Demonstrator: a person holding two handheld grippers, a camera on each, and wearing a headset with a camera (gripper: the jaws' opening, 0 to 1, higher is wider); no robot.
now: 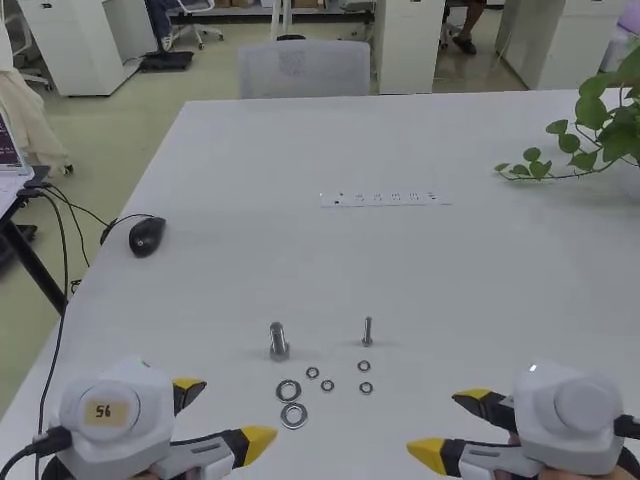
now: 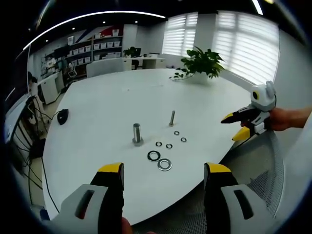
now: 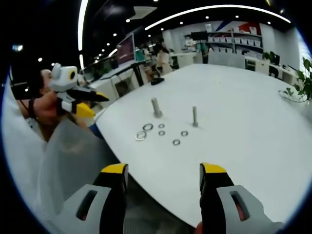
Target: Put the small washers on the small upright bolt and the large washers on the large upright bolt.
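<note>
1. Holding both tools low at the near edge of the surface (image 1: 420,130), we have the left tongs (image 1: 225,411) and the right tongs (image 1: 447,422) spread wide. Both are released, with nothing between the jaws and no washer touched.
2. Just past the yellow tips lie the two large washers (image 1: 294,415), flat on the surface. One sits just beside the other, and both are closer to the left tongs.
3. A touch further out we pick up four small washers (image 1: 327,385), all loose and flat. Two sit beside the large pair, and two sit nearer the thin bolt.
4. Behind them stand the targets, both upright: the large bolt (image 1: 279,340) on the left and the small bolt (image 1: 368,332) on the right. As far as we can see, both shanks are bare.
5. So by our reading the job has not started. All six washers are down on the surface, none is threaded, and every one has yet to be lifted and dropped over its matching bolt.
6. Further off, the mouse (image 1: 146,236), the plant (image 1: 590,130) and the chair (image 1: 303,68) sit well apart from the work.
</note>
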